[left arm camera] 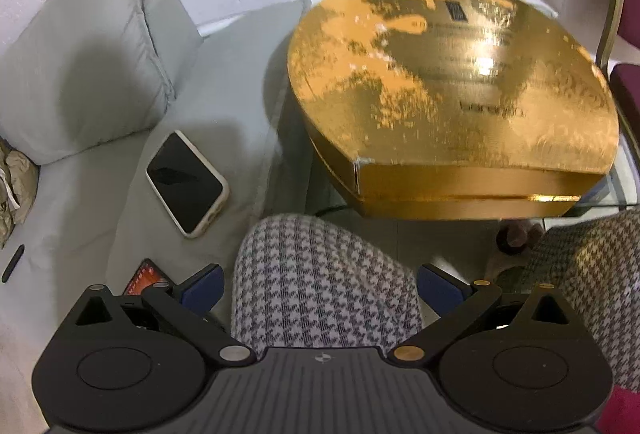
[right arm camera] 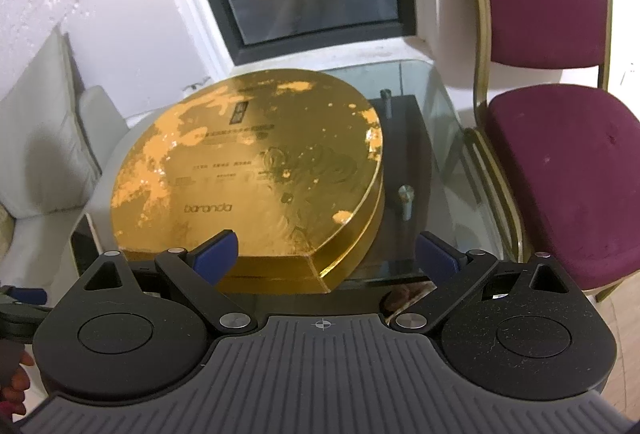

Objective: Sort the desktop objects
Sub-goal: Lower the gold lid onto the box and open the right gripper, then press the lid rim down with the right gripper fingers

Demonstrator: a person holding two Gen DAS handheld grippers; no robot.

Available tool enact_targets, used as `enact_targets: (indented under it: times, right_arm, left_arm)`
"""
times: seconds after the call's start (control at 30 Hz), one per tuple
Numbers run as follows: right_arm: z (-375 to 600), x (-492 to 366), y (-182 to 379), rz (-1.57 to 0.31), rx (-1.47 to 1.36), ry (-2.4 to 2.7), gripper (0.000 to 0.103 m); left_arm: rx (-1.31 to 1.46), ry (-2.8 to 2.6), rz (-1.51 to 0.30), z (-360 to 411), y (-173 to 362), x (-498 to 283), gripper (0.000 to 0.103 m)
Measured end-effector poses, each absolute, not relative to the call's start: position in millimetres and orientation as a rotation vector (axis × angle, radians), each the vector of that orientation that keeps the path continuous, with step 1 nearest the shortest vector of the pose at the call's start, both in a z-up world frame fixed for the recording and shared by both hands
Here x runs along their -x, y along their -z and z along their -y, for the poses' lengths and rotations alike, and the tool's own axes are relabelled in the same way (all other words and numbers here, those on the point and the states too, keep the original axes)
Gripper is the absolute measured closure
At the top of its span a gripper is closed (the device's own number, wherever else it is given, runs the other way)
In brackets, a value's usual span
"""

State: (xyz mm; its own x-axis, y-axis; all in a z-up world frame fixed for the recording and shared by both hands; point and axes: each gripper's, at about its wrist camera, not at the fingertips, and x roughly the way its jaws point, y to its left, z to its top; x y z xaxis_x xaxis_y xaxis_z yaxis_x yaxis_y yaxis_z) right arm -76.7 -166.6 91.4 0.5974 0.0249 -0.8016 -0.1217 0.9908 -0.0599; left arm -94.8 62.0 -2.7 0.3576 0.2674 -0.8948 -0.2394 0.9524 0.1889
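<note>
While gold box (right arm camera: 248, 170) sits shut on glass table (right arm camera: 448, 106), nothing yet grasped, so sorting at approach stage by my guess. My left gripper (left arm camera: 320, 286) jaws apart, empty, over my knee (left arm camera: 320, 274) near box's front edge. My right gripper (right arm camera: 326, 254) jaws apart, empty, at box's front corner. Phone (left arm camera: 186, 182) on couch (left arm camera: 100, 214) left of box. Next move: close in on box rim squarely, wide grip needed.

Indoor light is dim and flat. Glare spots the gold box (left arm camera: 452, 90), perhaps motion-blurred there. Fisheye bending warps edges.
</note>
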Motion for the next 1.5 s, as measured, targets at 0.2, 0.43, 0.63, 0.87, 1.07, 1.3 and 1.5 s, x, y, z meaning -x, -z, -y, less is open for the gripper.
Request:
enact_targets:
  times: [0.2, 0.43, 0.63, 0.87, 1.07, 1.3, 1.5]
  right_arm:
    - [164, 72, -82, -0.949, 0.115, -0.093, 0.010]
    - [172, 63, -73, -1.001, 0.048, -0.089, 0.055]
    - [167, 60, -66, -1.031, 0.061, -0.113, 0.054]
    - [166, 52, -66, -1.015, 0.065, -0.124, 0.059]
    - [150, 30, -48, -1.050, 0.123, -0.196, 0.091]
    - [143, 21, -35, -1.091, 0.143, -0.203, 0.091]
    - [144, 18, -31, -1.105, 0.139, -0.195, 0.091]
  left_arm:
    - [-0.026, -0.337, -1.174, -64, 8, 90, 0.001]
    - [0.019, -0.365, -1.097, -76, 0, 87, 0.001]
    - [0.134, -0.426, -0.971, -101, -13, 73, 0.002]
    - [0.143, -0.437, -1.020, -103, -2, 61, 0.003]
    - [0.109, -0.399, -1.030, -91, -1, 59, 0.002]
    - [0.091, -0.388, -1.046, -91, 1, 61, 0.002]
    - [0.096, -0.390, -1.061, -93, 5, 60, 0.002]
